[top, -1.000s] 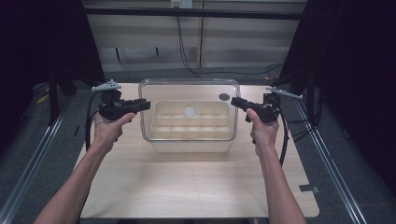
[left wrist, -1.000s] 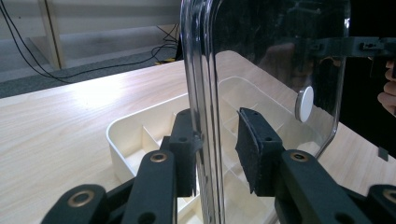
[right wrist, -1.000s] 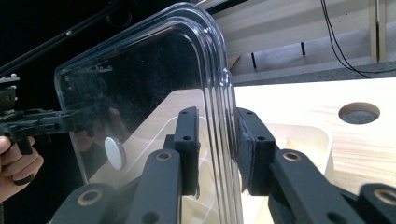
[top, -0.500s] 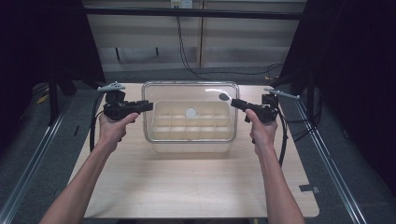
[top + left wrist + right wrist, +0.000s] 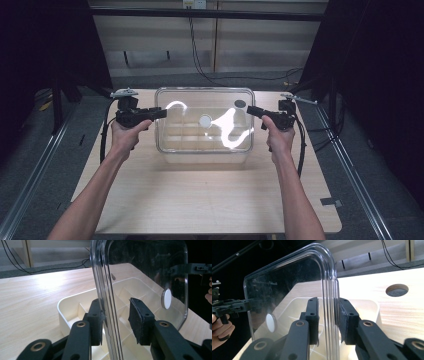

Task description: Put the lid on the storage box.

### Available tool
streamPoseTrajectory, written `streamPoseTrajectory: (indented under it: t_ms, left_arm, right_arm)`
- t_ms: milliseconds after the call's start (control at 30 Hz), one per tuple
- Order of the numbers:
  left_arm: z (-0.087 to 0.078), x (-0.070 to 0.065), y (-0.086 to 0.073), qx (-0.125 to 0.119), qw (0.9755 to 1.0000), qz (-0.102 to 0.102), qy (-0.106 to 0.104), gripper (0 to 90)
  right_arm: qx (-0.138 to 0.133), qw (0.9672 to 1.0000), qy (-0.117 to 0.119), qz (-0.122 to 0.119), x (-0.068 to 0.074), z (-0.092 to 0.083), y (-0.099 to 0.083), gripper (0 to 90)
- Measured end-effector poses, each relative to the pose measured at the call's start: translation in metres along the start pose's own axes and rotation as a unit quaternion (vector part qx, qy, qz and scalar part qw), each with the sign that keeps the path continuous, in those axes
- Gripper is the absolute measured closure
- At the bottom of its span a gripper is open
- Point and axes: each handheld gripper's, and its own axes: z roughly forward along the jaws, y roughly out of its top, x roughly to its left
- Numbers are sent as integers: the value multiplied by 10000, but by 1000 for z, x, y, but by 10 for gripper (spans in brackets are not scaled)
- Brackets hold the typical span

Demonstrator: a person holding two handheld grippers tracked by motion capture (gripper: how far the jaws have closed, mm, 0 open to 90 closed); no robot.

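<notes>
Bare wooden table (image 5: 210, 200) is lying open along the lower frame of the high view. At mid-frame I am holding the clear lid (image 5: 204, 120) over the white divided tray (image 5: 75, 307). My left gripper (image 5: 159, 113) has just been opening, its jaws straddling the lid's edge, one pad off it. My right gripper (image 5: 249, 110) is clamping the opposite edge. Glare is blurring the tray's compartments.

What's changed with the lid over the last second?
The clear lid has come down toward the white divided tray. The left gripper's jaws have just been opening, one pad now off the lid's edge. The right gripper stays clamped on its edge.
</notes>
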Motion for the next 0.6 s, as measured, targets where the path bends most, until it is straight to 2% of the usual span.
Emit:
streamPoseTrajectory:
  t_ms: [367, 600]
  left_arm:
    - [12, 12, -2, 37, 9999, -142, -57, 620]
    - [22, 21, -2, 208, 9996, -193, -54, 599]
  right_arm:
    - [41, 9999, -20, 103, -11, 11, -1, 721]
    - [117, 9997, -63, 195, -21, 21, -3, 709]
